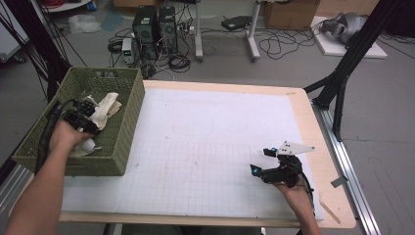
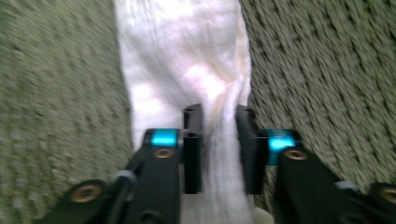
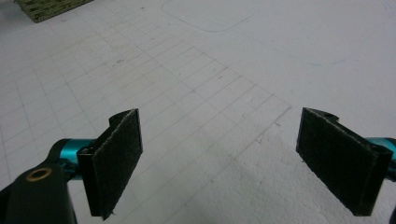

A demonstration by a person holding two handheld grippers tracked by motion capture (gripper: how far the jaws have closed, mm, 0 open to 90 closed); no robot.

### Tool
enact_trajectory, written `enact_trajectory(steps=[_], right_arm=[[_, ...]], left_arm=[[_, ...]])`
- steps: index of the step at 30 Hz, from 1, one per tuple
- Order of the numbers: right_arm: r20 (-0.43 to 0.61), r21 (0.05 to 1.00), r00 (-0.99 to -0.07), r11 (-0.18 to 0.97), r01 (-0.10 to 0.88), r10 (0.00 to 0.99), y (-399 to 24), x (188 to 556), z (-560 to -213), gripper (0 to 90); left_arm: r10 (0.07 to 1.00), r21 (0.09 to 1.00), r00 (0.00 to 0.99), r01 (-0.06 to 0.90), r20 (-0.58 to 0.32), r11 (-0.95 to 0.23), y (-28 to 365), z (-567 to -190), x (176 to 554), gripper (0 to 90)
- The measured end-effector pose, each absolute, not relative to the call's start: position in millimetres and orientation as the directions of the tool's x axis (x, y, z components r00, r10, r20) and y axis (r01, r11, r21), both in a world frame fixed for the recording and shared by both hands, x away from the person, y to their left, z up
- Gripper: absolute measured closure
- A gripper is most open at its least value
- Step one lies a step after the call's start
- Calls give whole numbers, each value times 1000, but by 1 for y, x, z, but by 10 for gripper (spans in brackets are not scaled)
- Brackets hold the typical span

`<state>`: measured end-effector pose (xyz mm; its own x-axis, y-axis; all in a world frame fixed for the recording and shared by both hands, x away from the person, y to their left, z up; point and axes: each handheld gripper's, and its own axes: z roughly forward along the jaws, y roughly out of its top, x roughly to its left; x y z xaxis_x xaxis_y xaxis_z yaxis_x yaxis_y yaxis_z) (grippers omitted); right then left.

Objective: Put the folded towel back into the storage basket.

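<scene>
A white cloth (image 1: 105,108) lies in the green woven basket (image 1: 128,115) at the table's left edge. My left gripper (image 1: 87,111) reaches down into the basket over that cloth. In the left gripper view a gathered fold of the white cloth (image 2: 187,70) runs between the two black pads (image 2: 192,140) and touches both; the left gripper (image 2: 219,140) is shut on it. My right gripper (image 1: 260,160) rests low over the white gridded mat (image 1: 205,147) at the front right. The right gripper (image 3: 219,163) is open, its jaws wide apart with nothing between them.
The green basket overhangs the table's left side, and more pale cloth (image 1: 88,146) lies under my left hand. A corner of the basket (image 3: 46,9) is far off in the right gripper view. Black frame legs (image 1: 342,73) stand beyond the table's right edge.
</scene>
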<state>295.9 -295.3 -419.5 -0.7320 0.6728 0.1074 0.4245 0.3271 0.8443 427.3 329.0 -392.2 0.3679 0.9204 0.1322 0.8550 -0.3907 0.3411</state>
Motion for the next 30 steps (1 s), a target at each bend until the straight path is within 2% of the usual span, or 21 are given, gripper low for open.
enact_trajectory(steps=[2, 5, 16, 20, 25, 30], right_arm=[[108, 844, -732, 326, 425, 673, -295, 296, -420, 137], [106, 844, -734, 330, 423, 671, -294, 295, -419, 137], [102, 847, -739, 331, 415, 666, -292, 296, -418, 140], [103, 851, -738, 324, 412, 667, -293, 295, -417, 140], [109, 853, -732, 315, 416, 672, -296, 295, -416, 140], [107, 851, -732, 319, 417, 672, -295, 295, -416, 140]], left_arm=[[925, 361, 370, 855, 83, -374, 329, -388, 425, 568], [920, 384, 383, 840, 80, -383, 327, -381, 419, 514], [913, 336, 388, 849, 126, -407, 330, -376, 402, 469], [899, 271, 398, 858, 182, -435, 325, -383, 405, 526], [867, 230, 448, 840, 218, -491, 318, -390, 405, 798], [861, 297, 473, 808, 186, -508, 313, -380, 406, 821]])
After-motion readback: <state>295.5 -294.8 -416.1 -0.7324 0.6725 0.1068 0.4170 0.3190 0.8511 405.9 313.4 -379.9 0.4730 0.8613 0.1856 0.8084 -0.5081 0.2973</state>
